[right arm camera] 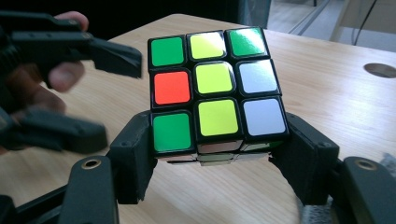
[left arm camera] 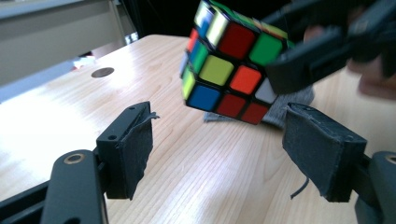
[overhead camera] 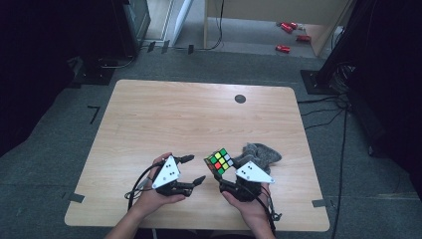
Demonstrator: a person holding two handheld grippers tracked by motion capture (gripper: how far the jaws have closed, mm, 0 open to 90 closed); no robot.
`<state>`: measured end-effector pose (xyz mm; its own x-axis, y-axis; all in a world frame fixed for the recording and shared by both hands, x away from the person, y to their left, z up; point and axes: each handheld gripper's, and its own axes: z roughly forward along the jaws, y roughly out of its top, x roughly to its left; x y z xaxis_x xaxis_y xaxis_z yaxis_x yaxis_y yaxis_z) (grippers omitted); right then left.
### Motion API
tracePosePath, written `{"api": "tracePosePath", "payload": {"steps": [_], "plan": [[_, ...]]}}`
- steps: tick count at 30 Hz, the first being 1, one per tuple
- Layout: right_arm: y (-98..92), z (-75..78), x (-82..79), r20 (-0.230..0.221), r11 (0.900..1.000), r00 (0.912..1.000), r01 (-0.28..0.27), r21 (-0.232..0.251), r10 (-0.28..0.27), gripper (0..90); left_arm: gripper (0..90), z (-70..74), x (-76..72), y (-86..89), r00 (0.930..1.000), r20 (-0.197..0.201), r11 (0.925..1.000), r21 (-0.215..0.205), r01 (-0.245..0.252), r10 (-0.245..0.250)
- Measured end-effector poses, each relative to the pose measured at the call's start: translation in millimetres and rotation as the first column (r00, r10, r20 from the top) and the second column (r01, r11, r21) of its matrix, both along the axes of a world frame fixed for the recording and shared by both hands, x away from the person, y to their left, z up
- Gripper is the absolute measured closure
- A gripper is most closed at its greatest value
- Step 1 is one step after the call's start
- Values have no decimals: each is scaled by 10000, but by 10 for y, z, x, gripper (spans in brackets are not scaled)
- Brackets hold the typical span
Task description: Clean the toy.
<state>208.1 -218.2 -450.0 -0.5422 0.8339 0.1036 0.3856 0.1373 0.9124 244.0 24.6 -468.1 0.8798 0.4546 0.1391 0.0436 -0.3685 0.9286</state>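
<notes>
A scrambled Rubik's cube (overhead camera: 219, 161) hangs just above the wooden table (overhead camera: 189, 114), near its front edge. My right gripper (overhead camera: 222, 172) is shut on it. In the right gripper view the two black pads clamp the cube's (right arm camera: 215, 93) lowest layer from both sides, with my right gripper (right arm camera: 217, 154) under it. My left gripper (overhead camera: 195, 168) stands open just left of the cube, apart from it. In the left gripper view my left gripper (left arm camera: 224, 140) has only bare table between its pads, and the cube (left arm camera: 229, 70) floats beyond them. That open left gripper (right arm camera: 114, 98) also appears beside the cube in the right gripper view.
A crumpled grey cloth (overhead camera: 261, 153) lies on the table right behind the cube and my right hand. A dark round grommet (overhead camera: 240, 98) sits near the table's far edge. Cables, stands and small red items (overhead camera: 288, 27) are on the floor around the table.
</notes>
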Motion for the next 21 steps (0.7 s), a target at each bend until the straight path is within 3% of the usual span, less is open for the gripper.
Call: {"api": "tracePosePath", "payload": {"steps": [5, 9, 17, 21], "plan": [[73, 11, -26, -281, 9993, 9991, -302, 217, 308, 342, 197, -36, -53, -87, 9986, 487, 9974, 671, -249, 217], [155, 8, -52, -449, 9980, 9973, -573, 266, 585, 342, 176, -59, -77, -127, 9972, 685, 9950, 940, -351, 287], [198, 9, -65, -801, 9926, 9921, -895, 825, 961, 341, 299, -60, -138, -133, 9919, 1259, 9956, 894, -288, 173], [175, 10, -53, -946, 9900, 9907, -869, 1114, 976, 341, 316, -63, -162, -145, 9882, 1500, 9950, 897, -440, 302]]}}
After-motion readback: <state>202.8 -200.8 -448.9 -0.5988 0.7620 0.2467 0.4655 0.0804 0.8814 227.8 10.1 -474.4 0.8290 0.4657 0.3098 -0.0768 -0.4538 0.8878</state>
